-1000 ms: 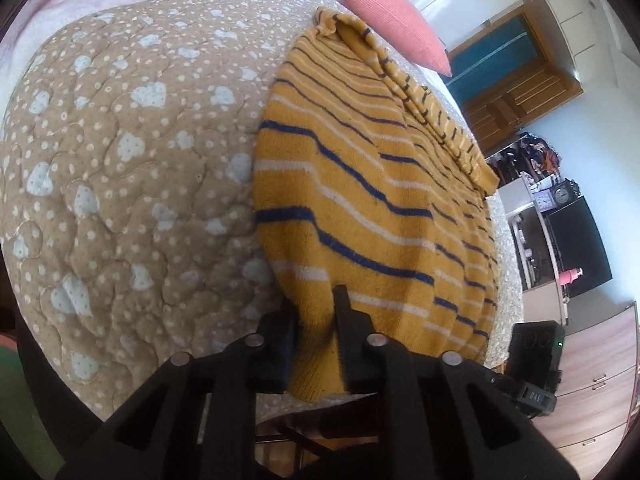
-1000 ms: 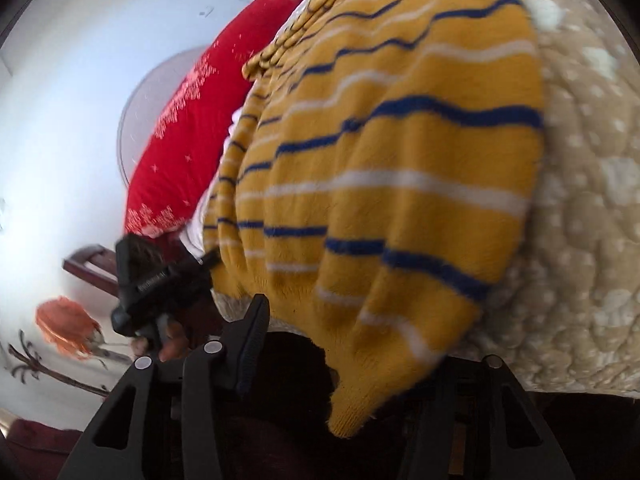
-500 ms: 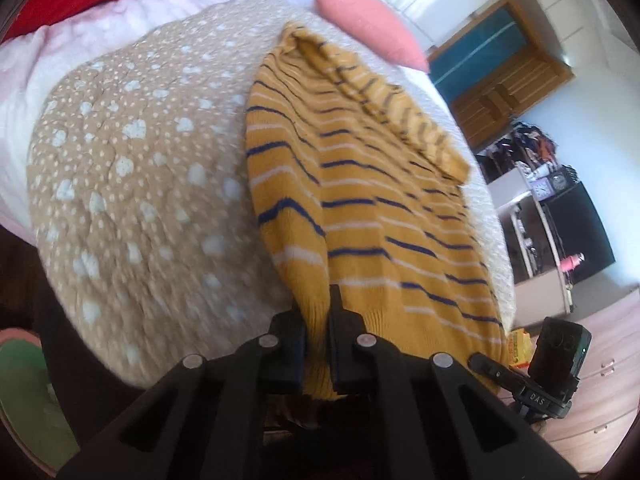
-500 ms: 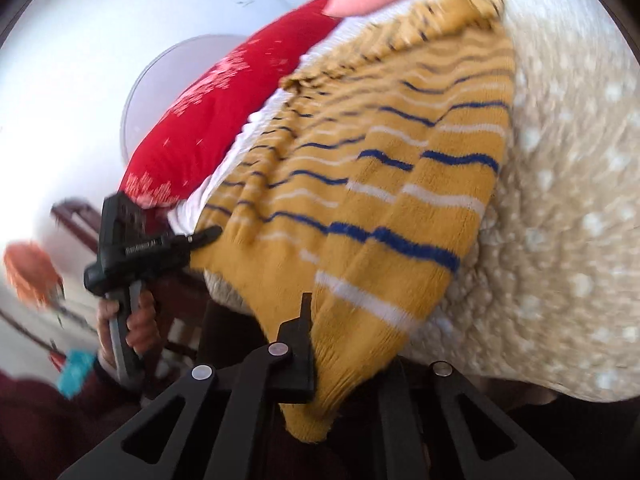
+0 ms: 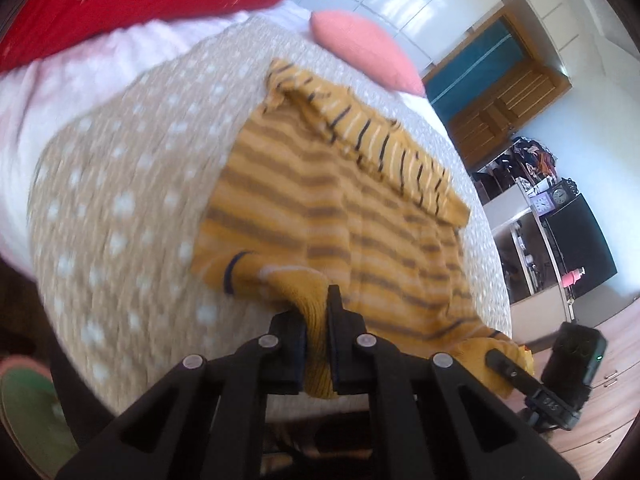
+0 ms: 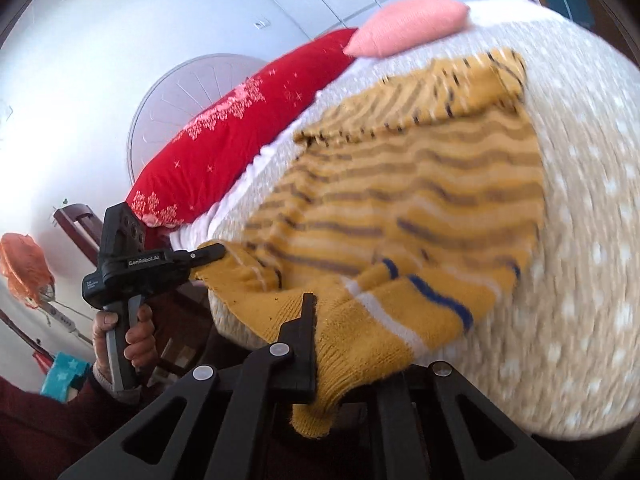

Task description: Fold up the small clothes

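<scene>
A small yellow knit sweater (image 5: 360, 216) with navy and white stripes lies on a tan quilt with white dots (image 5: 120, 208). It also shows in the right wrist view (image 6: 420, 200). My left gripper (image 5: 316, 320) is shut on the sweater's hem at one near corner. My right gripper (image 6: 340, 344) is shut on the hem at the other near corner. Both corners are lifted and the hem curls up off the quilt. Each gripper shows in the other's view: the right one (image 5: 504, 364) and the left one (image 6: 208, 254), both pinching the hem.
A red pillow (image 6: 248, 128) and a pink cushion (image 5: 364, 52) lie at the far end of the bed. A wooden door (image 5: 500, 100), shelves and drawers stand to the right. The quilt's near edge (image 6: 520, 400) drops off just below the grippers.
Both grippers have risen and moved forward over the bed with the hem. The right gripper, open a second ago, has shut on the hem. The hem now curls up off the quilt.
</scene>
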`<state>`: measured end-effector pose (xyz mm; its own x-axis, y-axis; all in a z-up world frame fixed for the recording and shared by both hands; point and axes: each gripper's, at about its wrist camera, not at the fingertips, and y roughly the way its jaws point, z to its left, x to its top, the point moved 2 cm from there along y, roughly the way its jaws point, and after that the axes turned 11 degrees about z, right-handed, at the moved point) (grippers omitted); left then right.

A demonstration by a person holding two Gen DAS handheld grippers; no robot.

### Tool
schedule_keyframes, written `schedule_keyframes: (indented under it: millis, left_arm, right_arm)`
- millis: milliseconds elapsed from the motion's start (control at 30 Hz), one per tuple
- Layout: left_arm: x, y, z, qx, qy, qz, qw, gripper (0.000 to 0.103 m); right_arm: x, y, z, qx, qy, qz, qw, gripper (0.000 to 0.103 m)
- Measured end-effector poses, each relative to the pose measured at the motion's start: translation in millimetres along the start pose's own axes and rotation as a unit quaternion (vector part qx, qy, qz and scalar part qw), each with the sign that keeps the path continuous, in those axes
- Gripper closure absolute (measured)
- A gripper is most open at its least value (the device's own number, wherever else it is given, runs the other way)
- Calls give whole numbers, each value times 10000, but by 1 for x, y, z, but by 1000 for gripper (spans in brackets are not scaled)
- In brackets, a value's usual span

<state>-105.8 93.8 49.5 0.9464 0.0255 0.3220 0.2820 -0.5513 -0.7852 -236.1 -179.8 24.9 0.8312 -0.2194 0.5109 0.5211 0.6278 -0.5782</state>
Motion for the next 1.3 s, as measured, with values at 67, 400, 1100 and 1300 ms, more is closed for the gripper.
schedule_keyframes:
  millis: [67, 400, 1100, 1300]
  left_arm:
    - [20, -1, -10, 33, 126, -142, 9998, 95]
    - [133, 47, -39, 189, 282, -176, 9993, 95]
    - [282, 160, -13, -686, -938, 409, 9924, 47]
    - [294, 147, 4, -790, -1350, 125, 9876, 33]
  right_arm:
    - [22, -4, 5, -73, -123, -86, 9999, 97]
    - [144, 6, -48, -432, 294, -453, 9976, 97]
    - [268, 71, -215, 14, 2206, -535, 9739, 71]
    - [273, 54, -237, 252, 2721, -1050, 9562, 40]
